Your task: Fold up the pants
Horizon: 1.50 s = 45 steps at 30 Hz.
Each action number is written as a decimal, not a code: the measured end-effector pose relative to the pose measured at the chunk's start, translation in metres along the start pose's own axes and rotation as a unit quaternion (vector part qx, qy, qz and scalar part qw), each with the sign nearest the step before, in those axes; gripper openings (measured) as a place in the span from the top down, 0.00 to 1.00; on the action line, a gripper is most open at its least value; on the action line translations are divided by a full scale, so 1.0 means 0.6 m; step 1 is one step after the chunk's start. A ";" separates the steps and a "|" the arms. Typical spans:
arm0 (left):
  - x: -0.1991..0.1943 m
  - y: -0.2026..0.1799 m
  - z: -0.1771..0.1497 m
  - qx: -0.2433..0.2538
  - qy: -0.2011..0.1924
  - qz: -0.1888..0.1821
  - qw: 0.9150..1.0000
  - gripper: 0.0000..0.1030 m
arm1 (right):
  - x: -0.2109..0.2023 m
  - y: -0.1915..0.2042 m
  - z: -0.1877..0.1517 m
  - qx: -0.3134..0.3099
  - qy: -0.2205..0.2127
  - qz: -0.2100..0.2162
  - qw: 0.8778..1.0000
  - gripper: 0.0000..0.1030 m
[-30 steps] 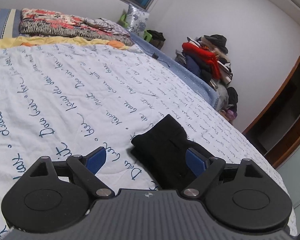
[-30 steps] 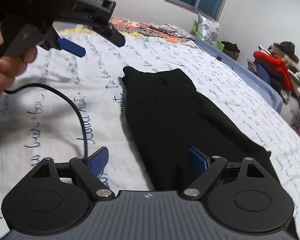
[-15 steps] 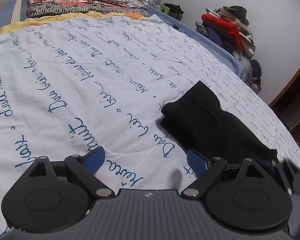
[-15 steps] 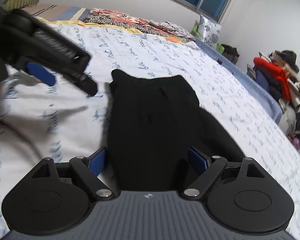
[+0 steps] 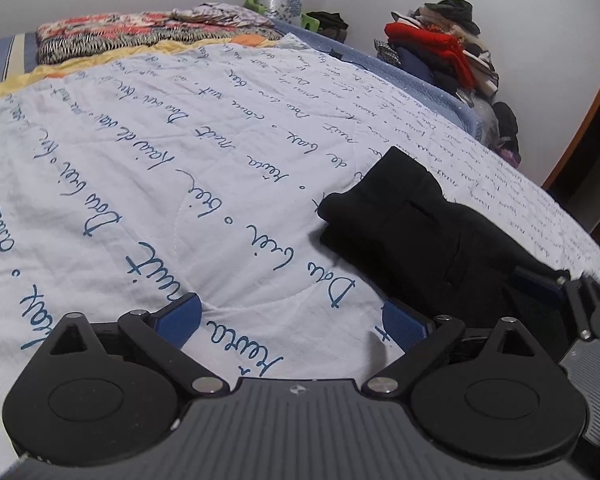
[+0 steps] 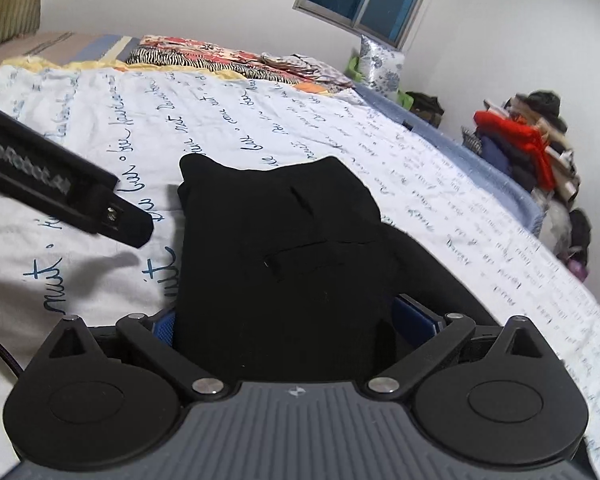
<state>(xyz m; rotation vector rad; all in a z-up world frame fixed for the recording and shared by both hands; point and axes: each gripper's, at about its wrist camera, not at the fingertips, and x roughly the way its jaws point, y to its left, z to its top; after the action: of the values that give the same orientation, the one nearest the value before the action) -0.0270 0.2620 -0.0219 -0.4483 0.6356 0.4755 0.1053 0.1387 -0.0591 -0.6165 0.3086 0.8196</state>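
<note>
On the left, the left gripper [image 5: 290, 318] hangs low over the bed [image 5: 148, 168], its jaws spread wide after opening further just now, with only the script-printed quilt between its blue pads [image 5: 180, 316] and nothing held. Just to its right lie the black pants [image 5: 412, 232], already brought into a compact, roughly rectangular bundle with a pocket slit showing on top, resting flat on the quilt near the bed's right side. Further right, the right gripper [image 6: 294, 322] sits at the near end of that bundle; its jaws have also just opened wide, and the dark cloth lies between the pads without visibly being pinched. Judging by how the bundle lies, most of the folding looks done; what may remain is one more fold or a smoothing, though the near end is hidden behind the gripper body. A heap of clothes [image 5: 444, 52] sits beyond the bed.
</note>
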 end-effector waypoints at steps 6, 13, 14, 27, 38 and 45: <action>0.004 -0.005 -0.002 0.013 -0.002 0.003 1.000 0.03 | 0.004 0.021 0.006 -0.026 -0.013 -0.023 0.999 0.00; 0.007 -0.007 -0.001 0.019 -0.002 0.007 1.000 0.02 | 0.001 0.024 -0.004 -0.021 -0.026 -0.030 0.999 0.00; 0.008 -0.007 -0.001 0.021 -0.002 0.008 1.000 0.02 | 0.000 0.028 -0.004 -0.027 -0.028 -0.035 0.999 0.00; 0.024 0.093 0.054 -0.231 0.063 -0.153 0.959 0.03 | -0.004 0.037 -0.006 -0.041 -0.039 -0.044 0.997 0.05; 0.037 0.084 0.062 -0.251 0.071 -0.161 0.952 0.03 | -0.007 0.068 -0.003 -0.101 -0.042 -0.017 0.994 0.87; 0.050 0.077 0.084 -0.299 0.099 -0.246 0.917 0.03 | -0.034 0.004 0.027 -0.005 -0.061 0.020 0.998 0.89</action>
<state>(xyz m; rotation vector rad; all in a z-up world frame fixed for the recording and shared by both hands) -0.0079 0.3339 -0.0169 -1.2201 0.5360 0.1301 0.0903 0.1378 -0.0374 -0.5681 0.2061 0.8930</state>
